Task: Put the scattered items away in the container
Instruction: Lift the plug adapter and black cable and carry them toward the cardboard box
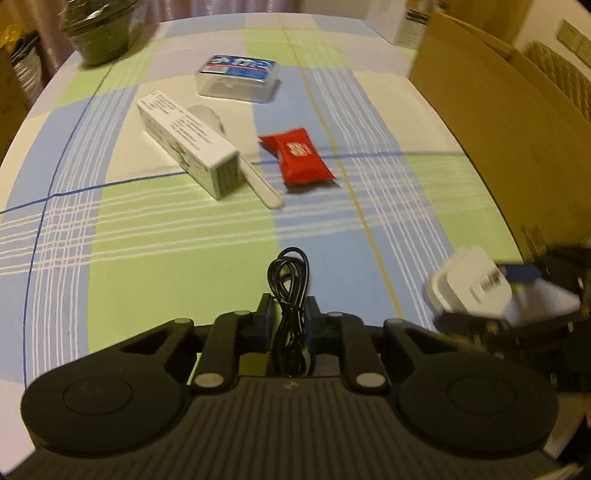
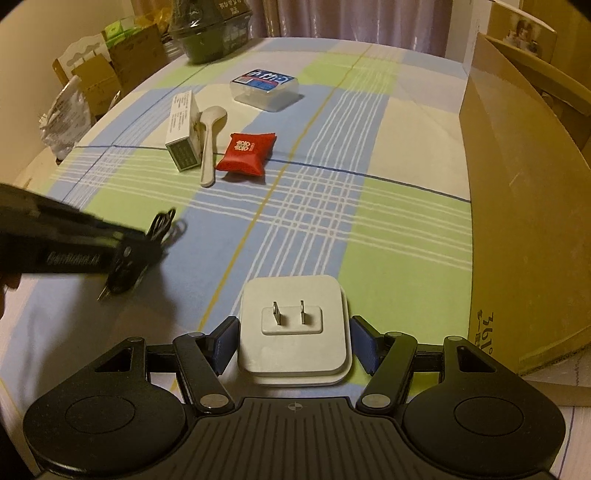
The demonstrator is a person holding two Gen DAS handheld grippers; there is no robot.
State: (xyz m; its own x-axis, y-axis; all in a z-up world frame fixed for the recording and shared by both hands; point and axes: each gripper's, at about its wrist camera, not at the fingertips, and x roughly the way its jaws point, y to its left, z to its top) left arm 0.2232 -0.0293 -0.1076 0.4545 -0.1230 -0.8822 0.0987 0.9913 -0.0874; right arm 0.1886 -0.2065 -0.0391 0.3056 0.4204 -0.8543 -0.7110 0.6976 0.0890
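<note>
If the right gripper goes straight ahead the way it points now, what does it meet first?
Probably the checked tablecloth. The right gripper, shut on the white charger, points steeply down at bare cloth. The red packet lies farther and slightly left, the cardboard box to the right; depth is uncertain.

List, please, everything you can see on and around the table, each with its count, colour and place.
cable: one, black, coiled, in left gripper
charger: one, white, prongs forward, in right gripper
snack packet: one, red, mid-table
spoon: one, cream, beside carton
carton: one, white, left of spoon
plastic case: one, clear, blue label, far side
bowl: one, dark, far edge
cardboard box: one, brown, right
tablecloth: one, checked blue-green
left gripper: black, shut
right gripper: black, shut
</note>
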